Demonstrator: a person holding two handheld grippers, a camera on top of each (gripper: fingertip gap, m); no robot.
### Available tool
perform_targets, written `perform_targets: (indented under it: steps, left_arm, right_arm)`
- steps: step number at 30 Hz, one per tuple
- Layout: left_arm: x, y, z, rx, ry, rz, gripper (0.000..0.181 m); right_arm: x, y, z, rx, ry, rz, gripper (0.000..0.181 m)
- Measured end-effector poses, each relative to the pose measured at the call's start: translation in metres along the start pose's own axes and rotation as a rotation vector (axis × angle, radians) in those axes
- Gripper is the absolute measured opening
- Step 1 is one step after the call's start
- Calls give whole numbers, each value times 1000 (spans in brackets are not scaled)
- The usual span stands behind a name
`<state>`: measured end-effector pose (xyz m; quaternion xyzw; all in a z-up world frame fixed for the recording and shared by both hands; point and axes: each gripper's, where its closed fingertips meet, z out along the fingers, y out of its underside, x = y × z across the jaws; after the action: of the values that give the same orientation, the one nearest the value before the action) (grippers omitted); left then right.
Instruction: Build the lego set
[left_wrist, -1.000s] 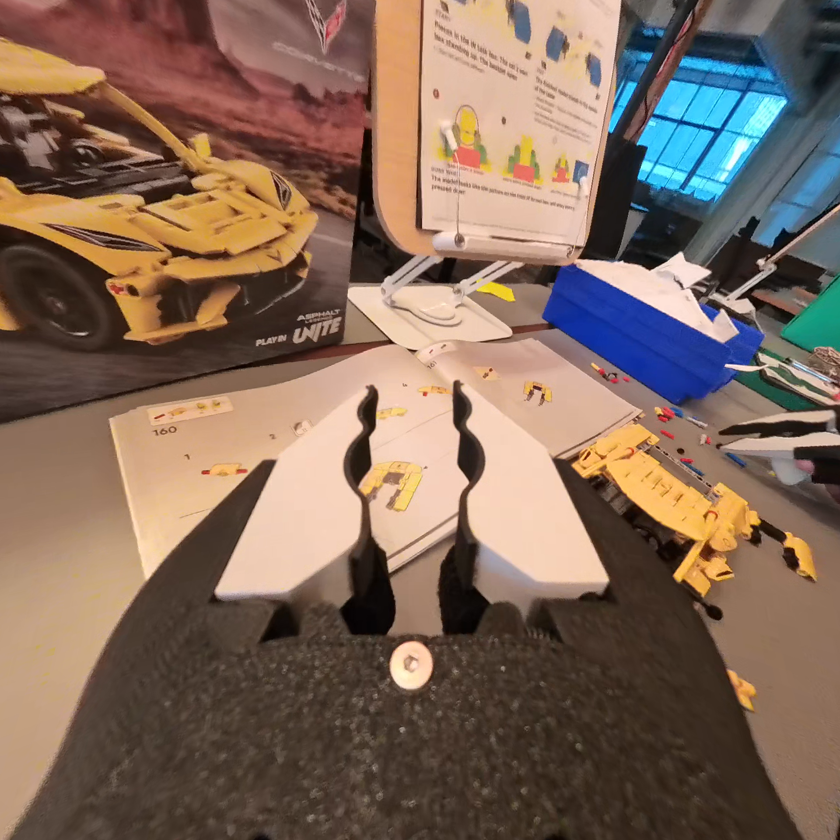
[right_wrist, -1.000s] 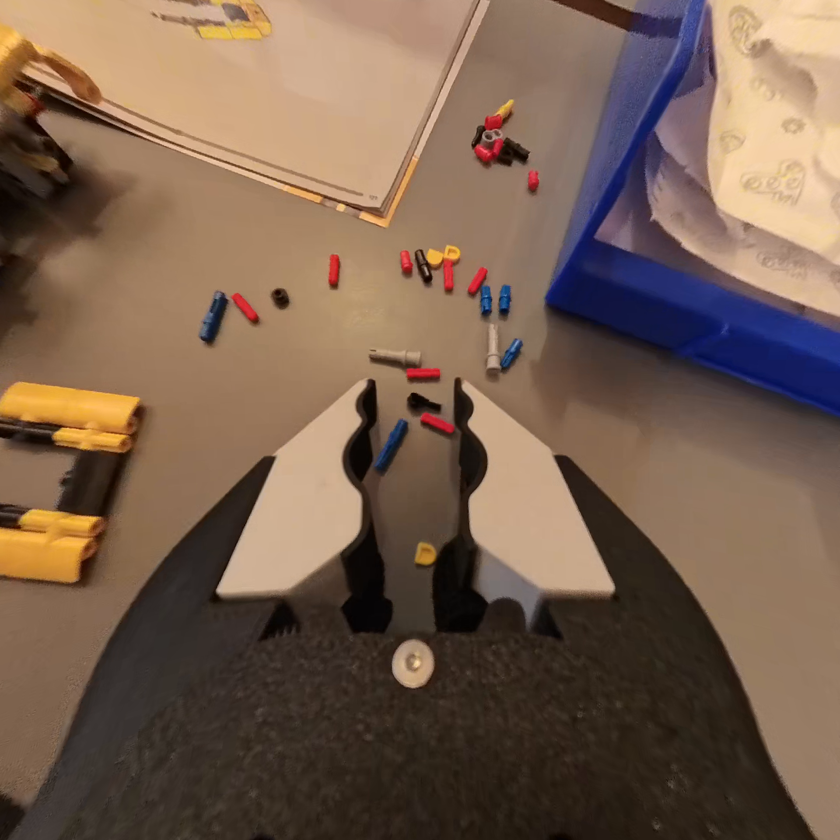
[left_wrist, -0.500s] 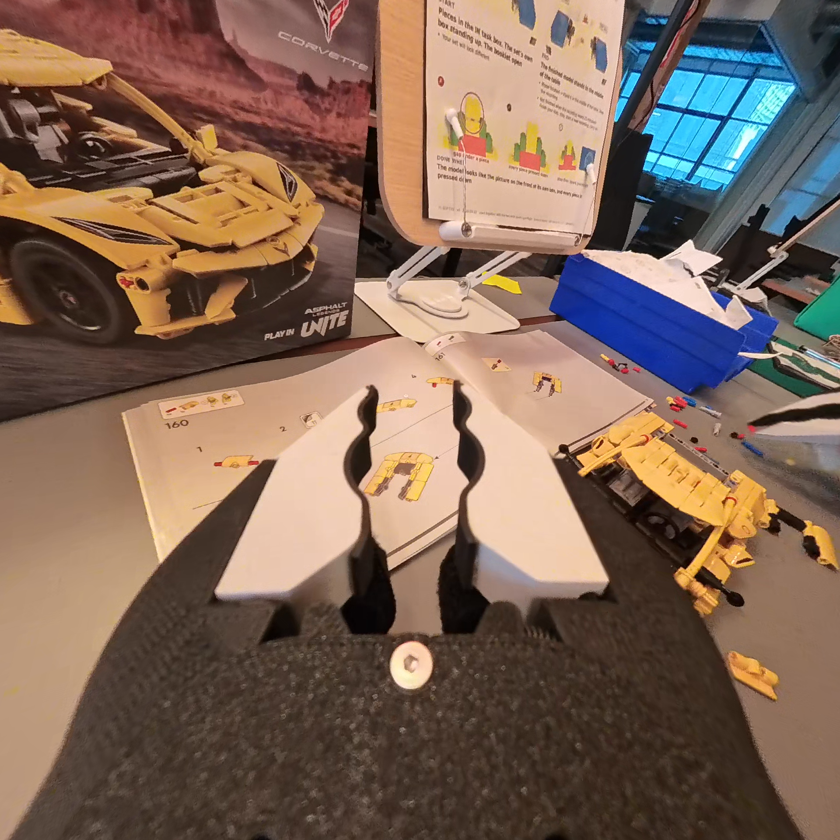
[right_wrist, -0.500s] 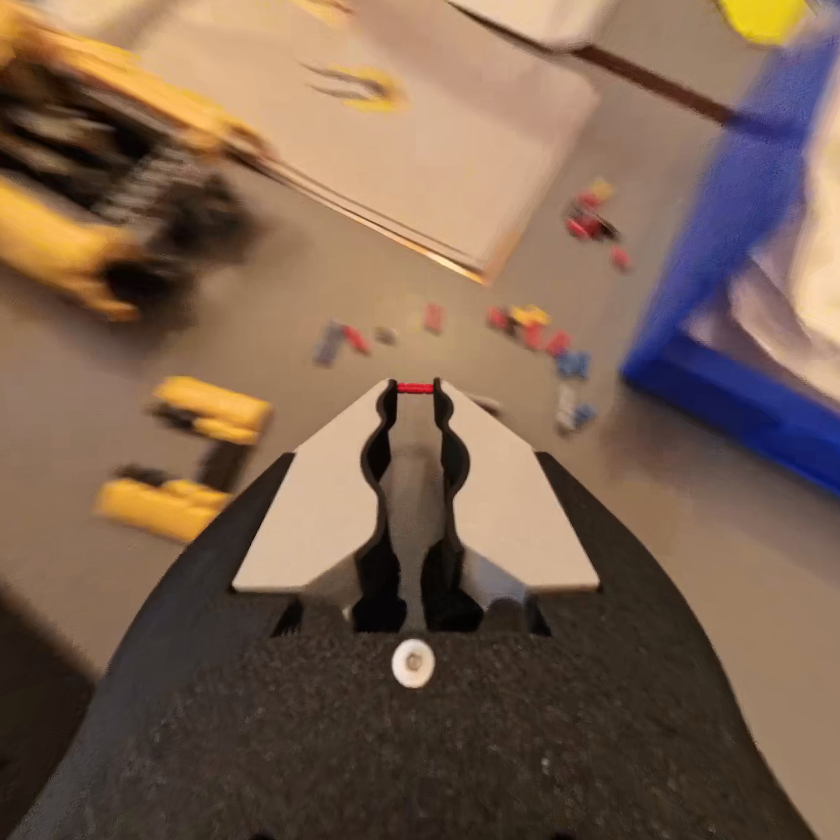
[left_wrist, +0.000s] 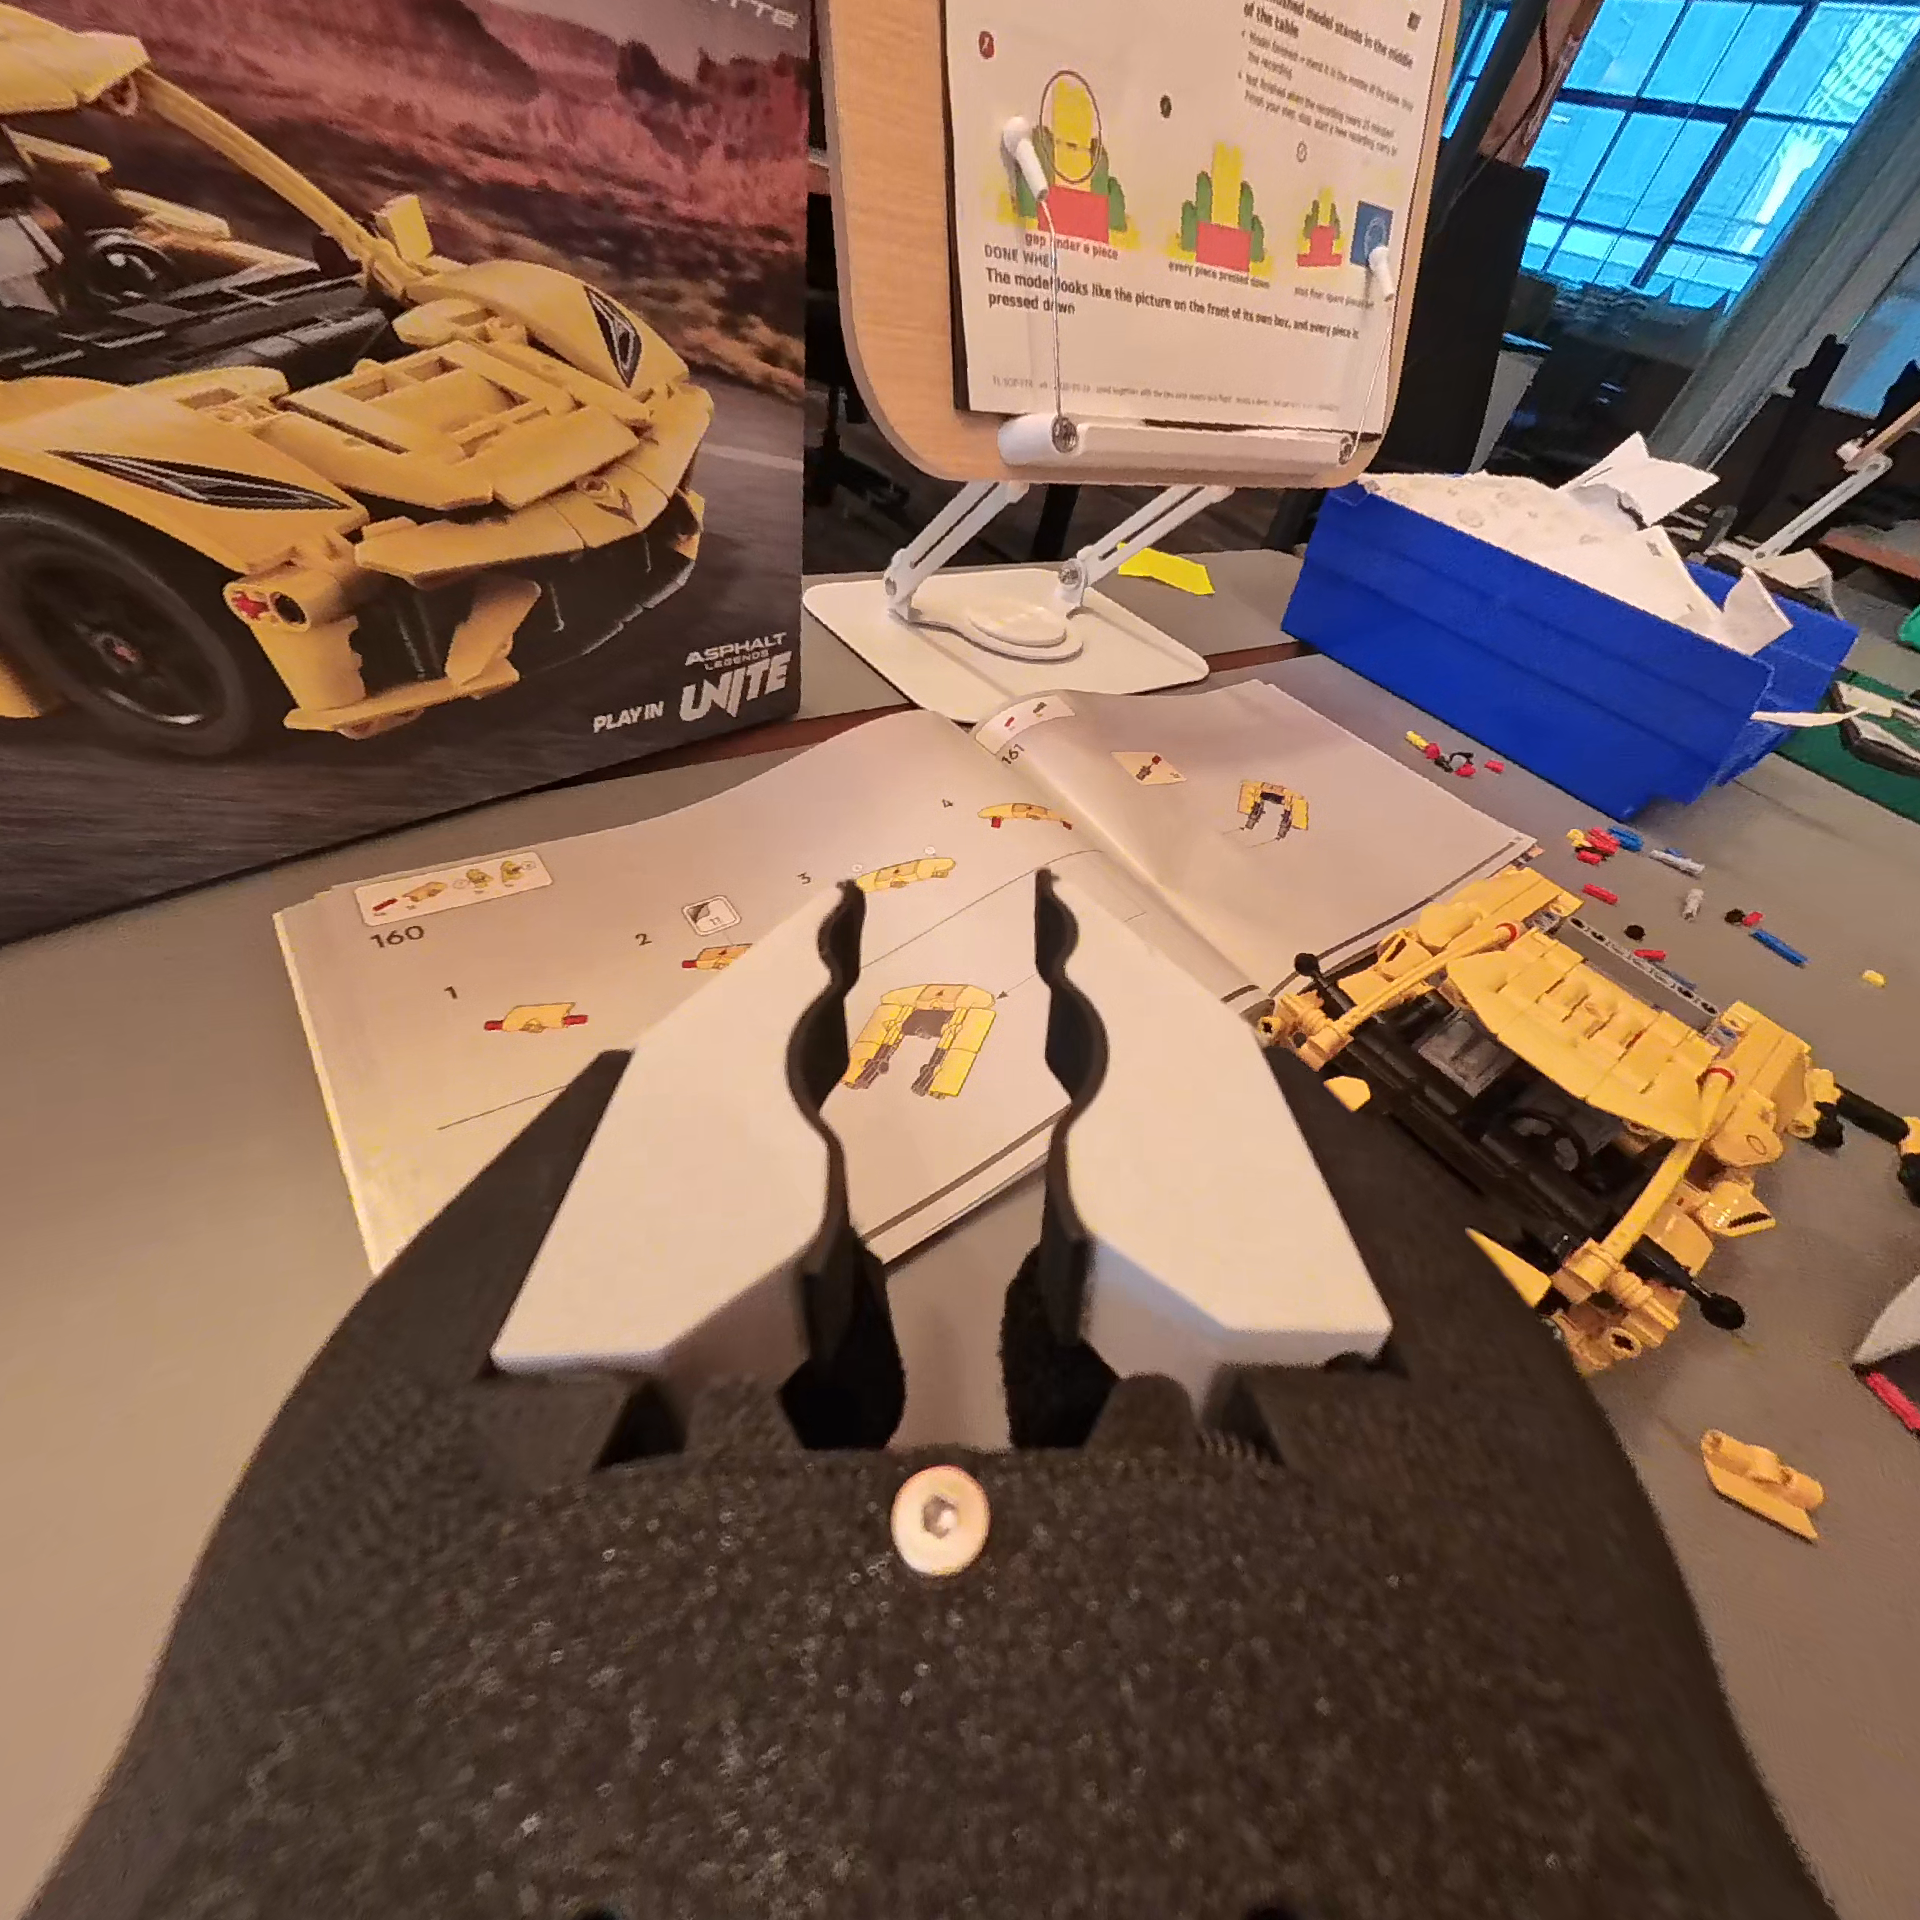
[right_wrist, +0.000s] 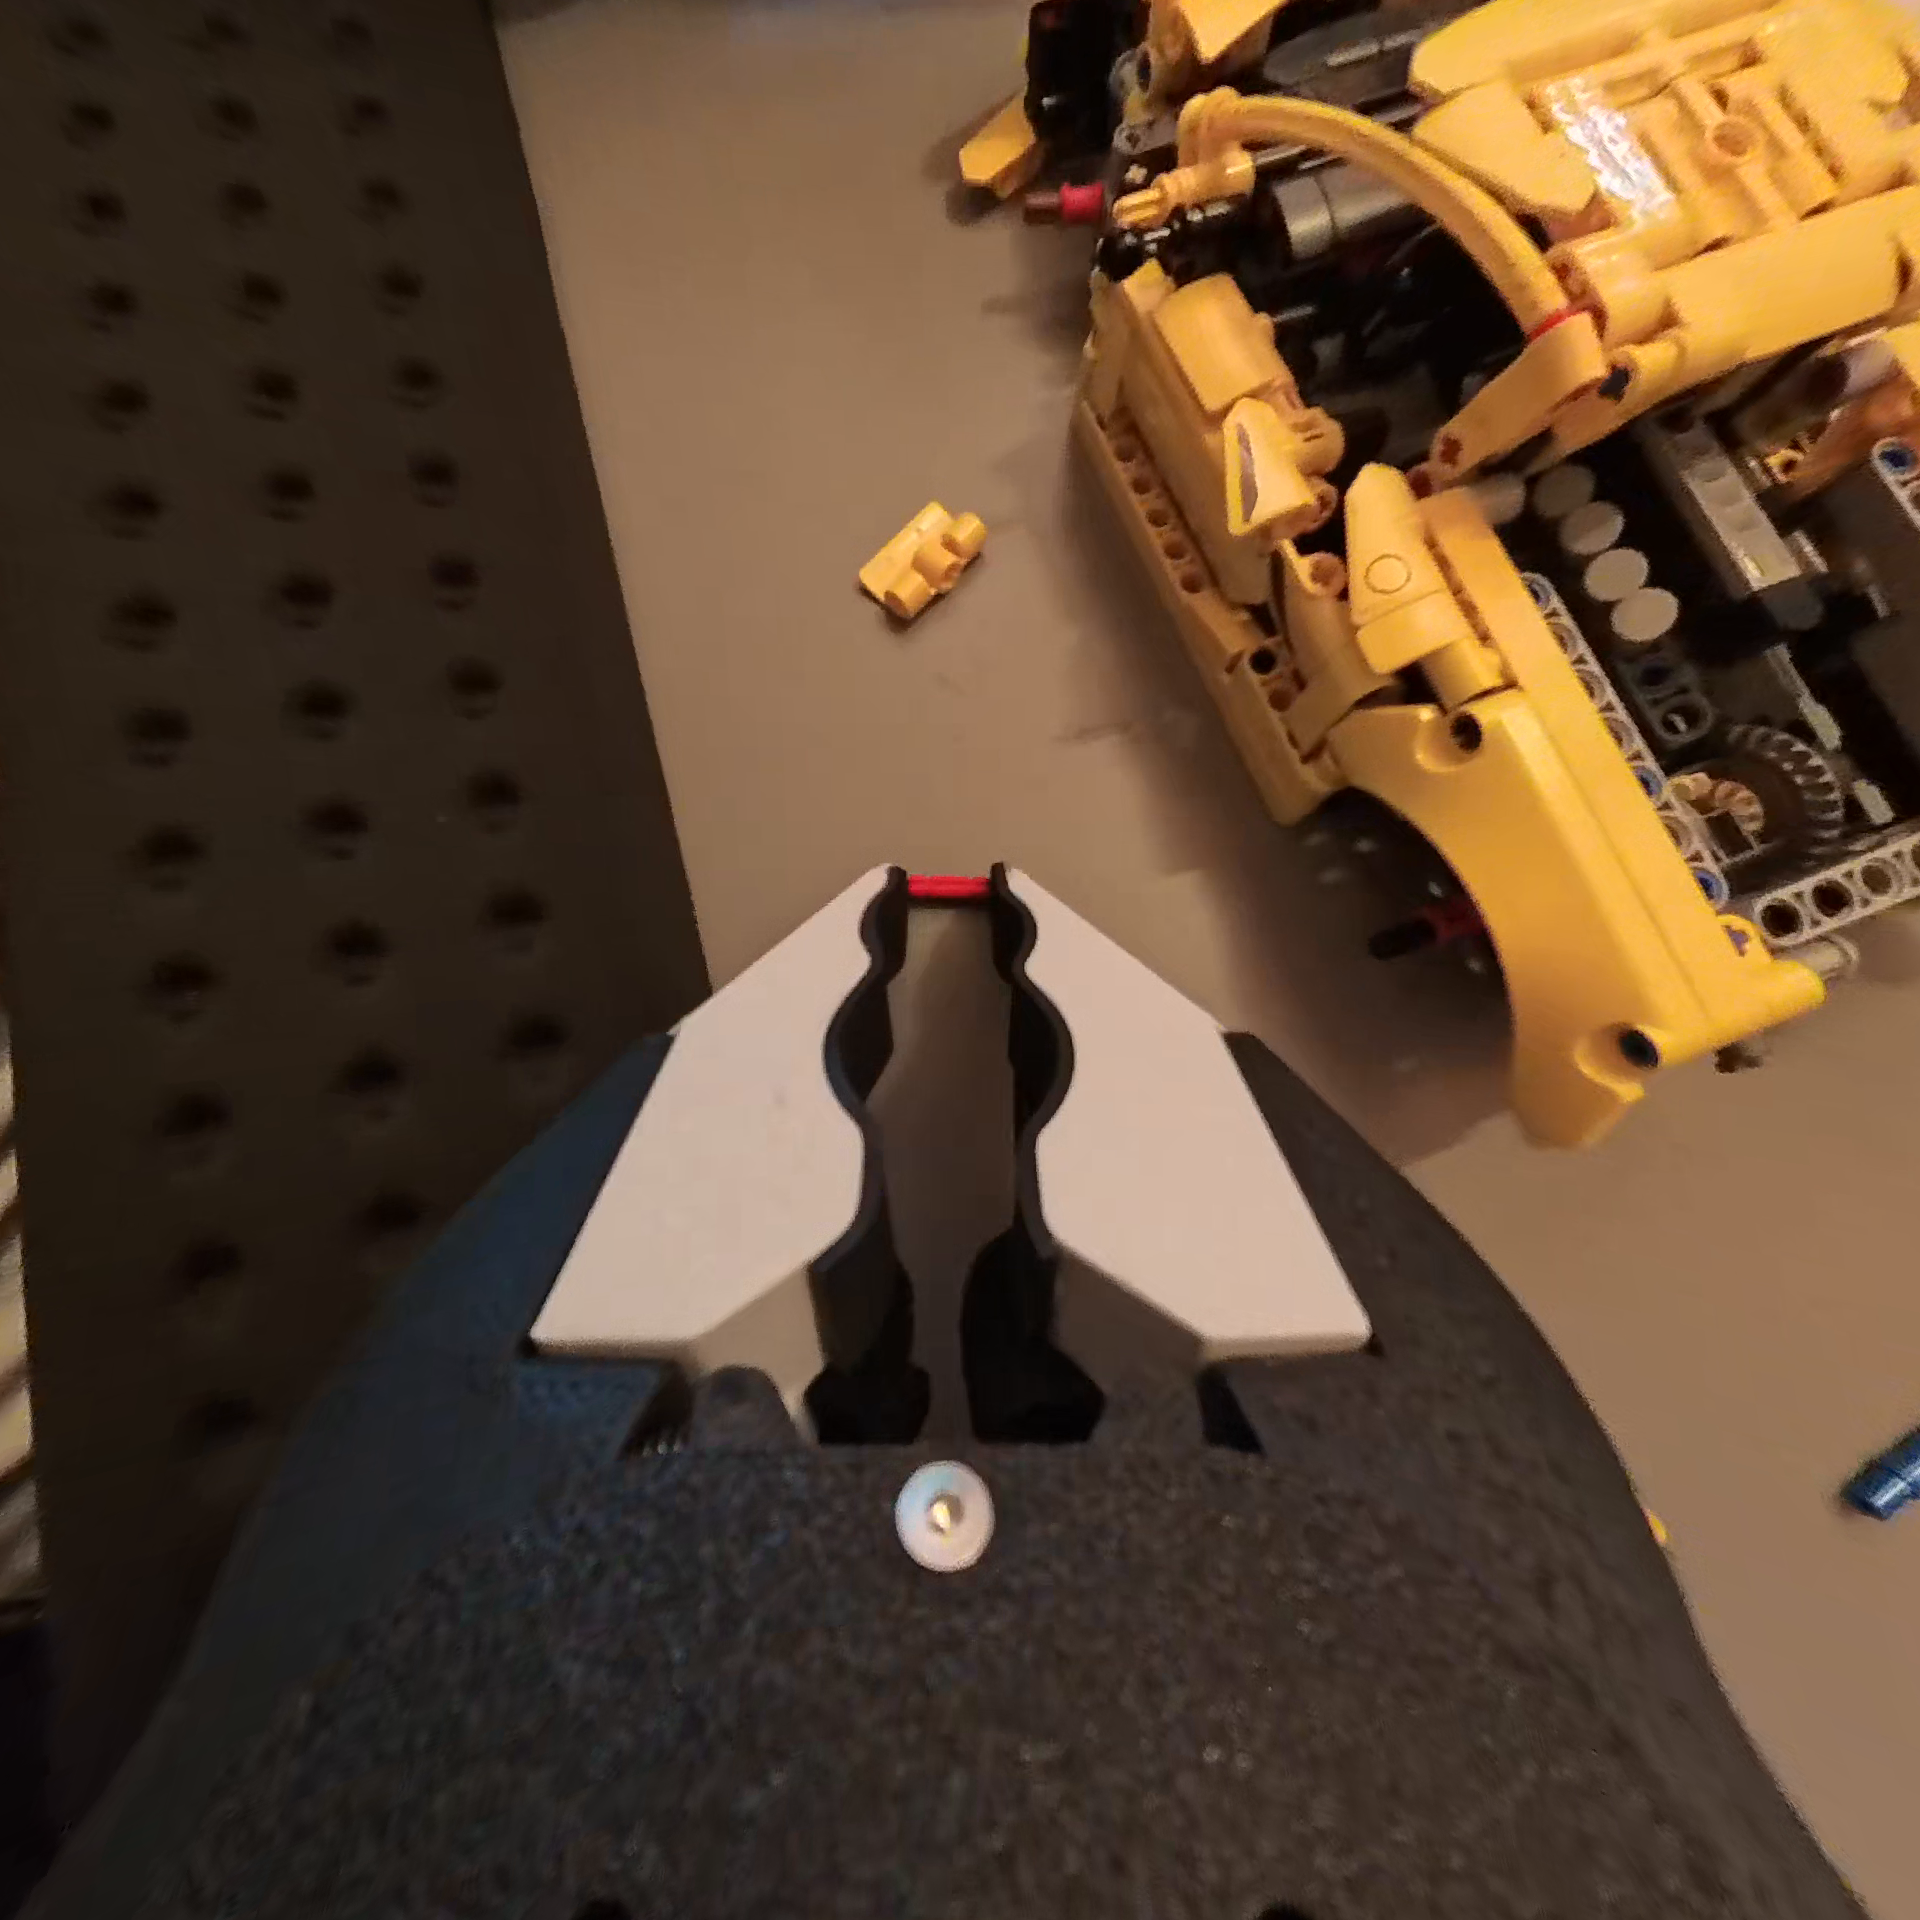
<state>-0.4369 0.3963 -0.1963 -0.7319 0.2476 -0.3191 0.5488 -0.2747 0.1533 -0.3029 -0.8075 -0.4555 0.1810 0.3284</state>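
My right gripper (right_wrist: 947, 885) is shut on a small red pin (right_wrist: 947, 886), held crosswise between the fingertips above the grey table. The half-built yellow and black car model (right_wrist: 1455, 644) lies to its upper right. A small yellow connector piece (right_wrist: 923, 548) lies loose left of the model. My left gripper (left_wrist: 948, 894) is open and empty, hovering over the open instruction booklet (left_wrist: 582, 997). In the left wrist view the car model (left_wrist: 1538, 1081) sits right of the booklet, with a loose yellow piece (left_wrist: 1761, 1475) in front of it. A tip of the right gripper (left_wrist: 1893, 1335) shows at the right edge.
The set's box (left_wrist: 395, 395) stands at the back left, next to a stand holding a printed sheet (left_wrist: 1174, 208). A blue bin (left_wrist: 1538, 665) with paper is at the back right, with small pins (left_wrist: 1621, 847) scattered in front. A dark perforated panel (right_wrist: 270, 623) borders the table; a blue pin (right_wrist: 1886, 1486) lies right. Tip to tip, the grippers are about 30 centimeters apart. The loose yellow piece (left_wrist: 1761, 1475) lies around 7 centimeters away from my right fingertips. It is also in sight in the right wrist view (right_wrist: 934, 560).
My right gripper closed on a red pin from the scattered pile, lifted it and swung left to beside the car model. My left gripper stayed open and drifted slightly over the booklet.
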Motion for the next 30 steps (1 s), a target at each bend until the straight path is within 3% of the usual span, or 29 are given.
perform_targets:
  steps: [4, 6, 9, 14, 19, 21, 25, 28, 30]
  left_arm:
    - [0, -2, -2, 6, -7, 22, 32]
    - [-1, -3, -3, 6, -11, 25, 32]
    - [0, -4, -3, 6, -4, 24, 32]
    - [1, -1, -3, -5, -10, 48, 33]
    - [2, 2, -1, -21, -19, 82, 32]
    - [2, 4, 0, -29, -21, 93, 32]
    - [4, 6, 1, -39, -22, 112, 33]
    - [4, 7, 2, -42, -25, 114, 32]
    - [3, 7, 2, -44, -23, 110, 32]
  right_arm:
    - [21, -8, -24, 82, 39, 84, 29]
    - [69, 1, -55, 116, 197, 145, 21]
    - [139, 49, -90, 42, 398, 256, 21]
    - [168, 83, -87, 3, 340, 282, 21]
    - [173, 80, -75, 13, 299, 226, 17]
    - [173, 78, -73, 14, 293, 206, 6]
    - [168, 69, -86, 17, 313, 194, 4]
    - [108, 25, -85, 125, 77, 125, 4]
    - [53, 14, -67, 86, -108, 72, 4]
